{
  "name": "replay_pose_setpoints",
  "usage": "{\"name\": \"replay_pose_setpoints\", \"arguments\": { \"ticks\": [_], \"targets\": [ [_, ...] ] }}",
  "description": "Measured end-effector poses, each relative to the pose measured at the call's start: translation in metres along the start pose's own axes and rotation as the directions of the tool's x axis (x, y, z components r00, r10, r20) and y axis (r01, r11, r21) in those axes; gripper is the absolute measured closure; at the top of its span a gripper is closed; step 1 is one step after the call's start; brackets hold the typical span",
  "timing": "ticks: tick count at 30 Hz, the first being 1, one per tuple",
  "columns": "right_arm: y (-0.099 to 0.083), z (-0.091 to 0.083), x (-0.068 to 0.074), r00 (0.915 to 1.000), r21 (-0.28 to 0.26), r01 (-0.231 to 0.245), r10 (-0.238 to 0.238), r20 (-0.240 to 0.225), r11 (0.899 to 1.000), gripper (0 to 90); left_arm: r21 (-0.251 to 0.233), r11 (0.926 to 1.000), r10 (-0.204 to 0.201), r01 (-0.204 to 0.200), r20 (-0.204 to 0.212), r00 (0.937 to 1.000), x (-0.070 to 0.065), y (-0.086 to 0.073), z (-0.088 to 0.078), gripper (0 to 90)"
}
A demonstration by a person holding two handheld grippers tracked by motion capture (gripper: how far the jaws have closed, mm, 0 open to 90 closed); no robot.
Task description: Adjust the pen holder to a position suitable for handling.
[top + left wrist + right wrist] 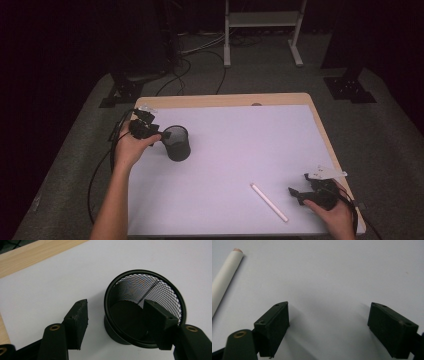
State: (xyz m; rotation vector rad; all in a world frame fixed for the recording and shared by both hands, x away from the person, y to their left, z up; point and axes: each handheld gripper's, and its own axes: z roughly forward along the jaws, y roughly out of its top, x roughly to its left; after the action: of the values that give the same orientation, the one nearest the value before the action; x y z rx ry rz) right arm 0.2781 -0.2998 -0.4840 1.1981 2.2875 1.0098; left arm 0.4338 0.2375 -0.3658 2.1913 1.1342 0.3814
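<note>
One finger (160, 323) inside mesh cup (130, 312)

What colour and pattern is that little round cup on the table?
The round wire-mesh cup is black, with a fine mesh wall; the left gripper view shows it best.

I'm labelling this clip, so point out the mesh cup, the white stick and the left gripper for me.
mesh cup (177, 145): high view, on its outer mesh wall.
white stick (269, 202): high view, on the middle of its length.
left gripper (116, 315): left gripper view, midway between its jaws, which straddle the cup's rim.
</note>
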Motion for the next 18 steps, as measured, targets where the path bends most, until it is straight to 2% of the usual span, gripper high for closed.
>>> {"name": "replay_pose_setpoints", "arguments": {
  "ticks": [10, 18],
  "targets": [
    [0.000, 0.000, 0.000, 1.0000, 0.000, 0.000, 0.000, 0.000, 1.000, 16.2, 0.023, 0.9992, -0.033, 0.032, 0.028, 0.9991, 0.008, 0.000, 0.016, 47.6],
    [0.000, 0.000, 0.000, 1.0000, -0.001, 0.000, 0.000, 0.000, 1.000, 16.2, 0.054, 0.9978, -0.041, 0.039, 0.026, 0.9988, 0.009, 0.000, 0.024, 56.4]
  ]
}}
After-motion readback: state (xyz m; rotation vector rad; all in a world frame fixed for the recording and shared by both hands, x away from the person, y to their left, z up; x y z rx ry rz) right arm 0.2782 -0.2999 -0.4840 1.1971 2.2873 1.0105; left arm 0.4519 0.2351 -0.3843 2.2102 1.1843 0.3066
